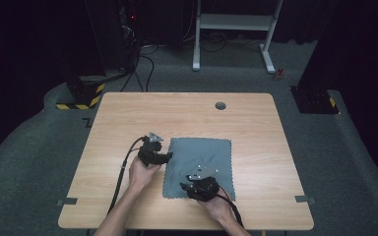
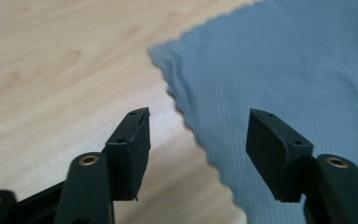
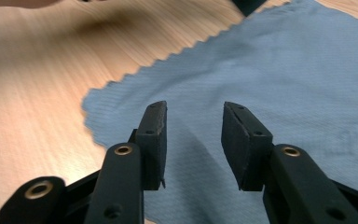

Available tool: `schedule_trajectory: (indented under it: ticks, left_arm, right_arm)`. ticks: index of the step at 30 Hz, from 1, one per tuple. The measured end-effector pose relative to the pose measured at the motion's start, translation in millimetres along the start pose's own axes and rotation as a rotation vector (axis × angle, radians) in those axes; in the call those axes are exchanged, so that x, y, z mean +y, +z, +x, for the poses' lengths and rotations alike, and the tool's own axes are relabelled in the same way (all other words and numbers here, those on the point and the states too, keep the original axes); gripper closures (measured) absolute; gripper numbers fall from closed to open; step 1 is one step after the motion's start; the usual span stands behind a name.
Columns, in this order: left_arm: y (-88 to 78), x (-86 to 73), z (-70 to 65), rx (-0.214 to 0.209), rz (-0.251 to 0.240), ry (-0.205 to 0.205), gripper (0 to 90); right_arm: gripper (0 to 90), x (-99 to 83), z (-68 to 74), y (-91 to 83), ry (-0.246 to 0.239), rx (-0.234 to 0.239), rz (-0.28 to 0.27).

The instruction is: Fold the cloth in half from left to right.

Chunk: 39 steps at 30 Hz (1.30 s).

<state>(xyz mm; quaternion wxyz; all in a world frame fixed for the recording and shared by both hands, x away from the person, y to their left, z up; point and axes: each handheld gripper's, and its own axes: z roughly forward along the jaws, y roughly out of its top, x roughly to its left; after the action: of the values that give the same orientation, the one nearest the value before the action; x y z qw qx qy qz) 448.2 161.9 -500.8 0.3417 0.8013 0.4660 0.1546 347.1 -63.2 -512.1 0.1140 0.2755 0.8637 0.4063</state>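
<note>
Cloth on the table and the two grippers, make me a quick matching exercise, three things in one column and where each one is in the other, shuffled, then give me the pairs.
Things:
1. grey cloth
2. left gripper
3. right gripper

Places:
A. jaws open over the cloth's near edge
B. lying flat on the wooden table
C. jaws open at the cloth's left edge, one jaw over bare wood

Pairs: 1-B, 2-C, 3-A
</note>
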Motion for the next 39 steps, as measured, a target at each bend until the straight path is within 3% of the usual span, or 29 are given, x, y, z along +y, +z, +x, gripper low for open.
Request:
schedule_trajectory:
  ticks: [7,12,17,19,23,27,33,39]
  left_arm:
    - [12.2,11.6,3.4,0.028,0.018,0.005,42.6]
    - [21.8,15.8,8.2,0.03,0.027,-0.024,44.1]
    - [30.0,21.6,11.6,0.049,0.012,-0.038,45.0]
    - [35.7,24.4,13.4,0.059,0.029,-0.044,45.0]
    - [40.3,28.9,15.5,0.071,0.032,-0.047,45.0]
    - [43.8,29.7,21.3,0.084,0.013,-0.083,46.8]
    - [47.5,34.6,18.6,0.11,0.032,-0.025,52.7]
    - [49.8,36.7,16.7,0.093,0.024,-0.013,61.8]
  right_arm:
    - [67.1,6.2,12.9,4.2,-0.033,0.042,-0.003]
    - [70.0,11.6,29.6,13.2,-0.072,0.094,-0.003]
    - [69.5,13.6,40.2,22.6,-0.097,0.108,0.001]
    - [66.0,12.7,45.6,25.9,-0.103,0.119,0.008]
    - [64.0,11.7,51.3,29.4,-0.126,0.107,0.022]
    - [65.0,11.2,54.9,31.5,-0.144,0.093,0.029]
    - [72.7,9.9,58.6,32.3,-0.158,0.064,0.047]
    - [80.9,10.6,62.4,32.4,-0.182,0.042,0.051]
